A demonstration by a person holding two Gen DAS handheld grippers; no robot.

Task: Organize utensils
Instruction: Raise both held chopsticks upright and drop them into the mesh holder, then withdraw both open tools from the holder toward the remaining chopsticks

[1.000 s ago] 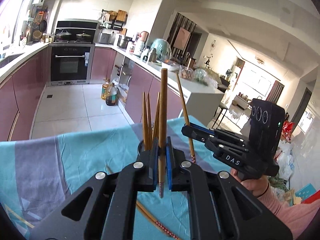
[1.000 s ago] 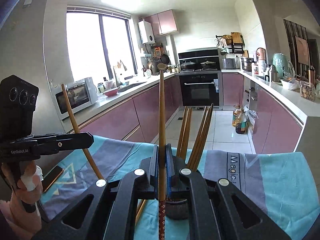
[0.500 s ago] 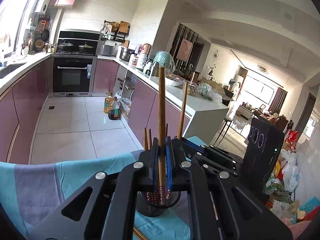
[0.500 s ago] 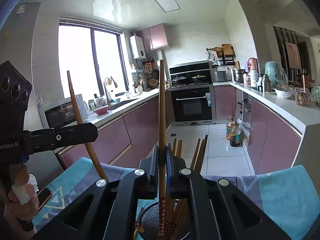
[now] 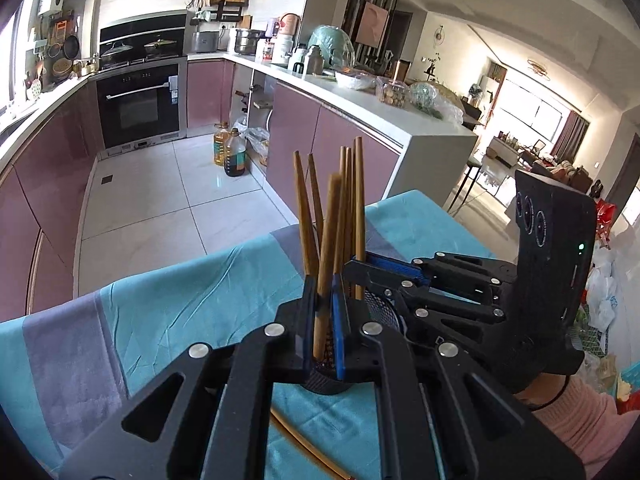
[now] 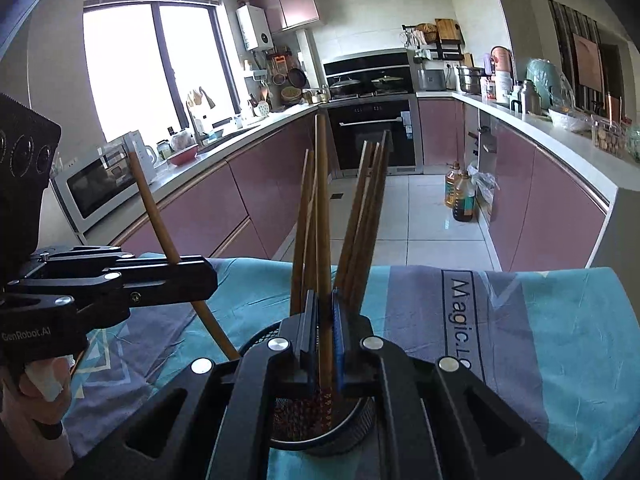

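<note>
I am holding one wooden chopstick [image 5: 326,264] pinched tight between the blue pads of my left gripper [image 5: 324,320], its upper end standing up and leaning slightly to the right in the left wrist view. Its lower end is dipping into the black mesh holder [image 5: 380,310], which is standing on the table, covered by a turquoise and grey cloth [image 5: 192,300], and sitting toward the far edge of the table from where I am working. Several more chopsticks [image 5: 352,208] are standing upright in that holder, fanned out in two groups.

My right gripper [image 6: 322,332] is clamped just as narrowly on a second chopstick [image 6: 322,216], which is standing almost vertical with its patterned red end [image 6: 324,398] reaching down inside the holder [image 6: 360,428]. In the right wrist view I am seeing the left gripper [image 6: 208,276] from the side, its chopstick [image 6: 160,224] slanting down toward the holder's rim. Whether either stick is touching the holder's floor, I cannot tell.

One loose chopstick [image 5: 308,448] is lying flat on the cloth near the table's close edge, just beside the holder's base. A sleeve in pink [image 5: 580,420] is showing behind the right gripper [image 5: 360,268].
</note>
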